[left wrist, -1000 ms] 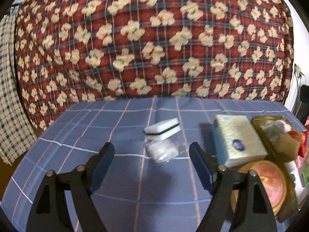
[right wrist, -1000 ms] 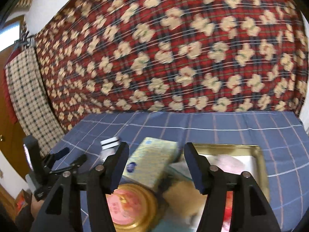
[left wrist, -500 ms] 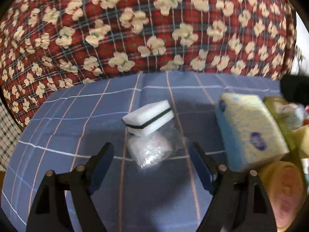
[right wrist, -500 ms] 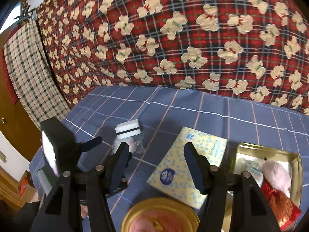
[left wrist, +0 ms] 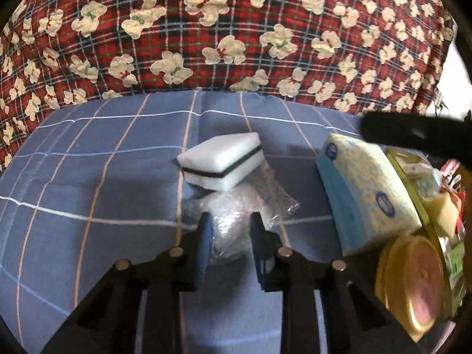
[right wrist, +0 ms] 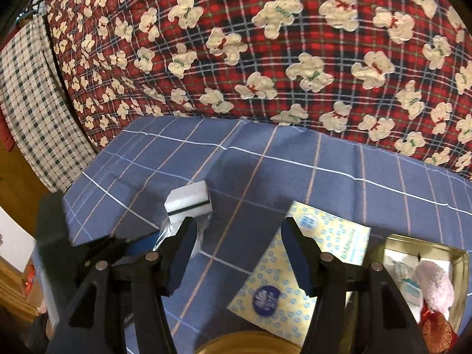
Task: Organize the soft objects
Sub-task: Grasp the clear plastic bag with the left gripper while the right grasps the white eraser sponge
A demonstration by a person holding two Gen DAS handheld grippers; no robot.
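L gripper [left wrist: 230, 230] low over the blue checked cloth [left wrist: 88, 177], pointing fwd toward the backdrop, pads [left wrist: 205, 236] pinched onto the clear plastic bag [left wrist: 244, 203]: near end of the bag sits between them, bag crinkled, rest of it lying on the cloth. White sponge w/ dark stripe [left wrist: 221, 162] rests on the bag's far end, just ahead of the fingertips, not touching them. Tissue pack [left wrist: 365, 191] to the R of the bag, tilted, leaning against the gold tin [left wrist: 410, 194]; round gold lid [left wrist: 413, 283] near bottom R, blurred. Dark bar across upper R of L view, prob the other gripper, can't confirm.

R gripper [right wrist: 237, 253] higher up, angled down at the cloth, fingers spread wide, nothing between them. In its view sponge [right wrist: 188, 200] and bag [right wrist: 168, 230] sit ahead-left, partly behind its L finger; tissue pack [right wrist: 306, 268] ahead-right under its R finger. Tin [right wrist: 460, 280] far R w/ pink fluffy item [right wrist: 433, 286] inside.

Room: bare cloth L of the bag and beyond the sponge up to the red bear-print fabric [left wrist: 236, 29]. Cloth edge drops off at L in R view, checked curtain [right wrist: 32, 103] beyond. R side crowded.
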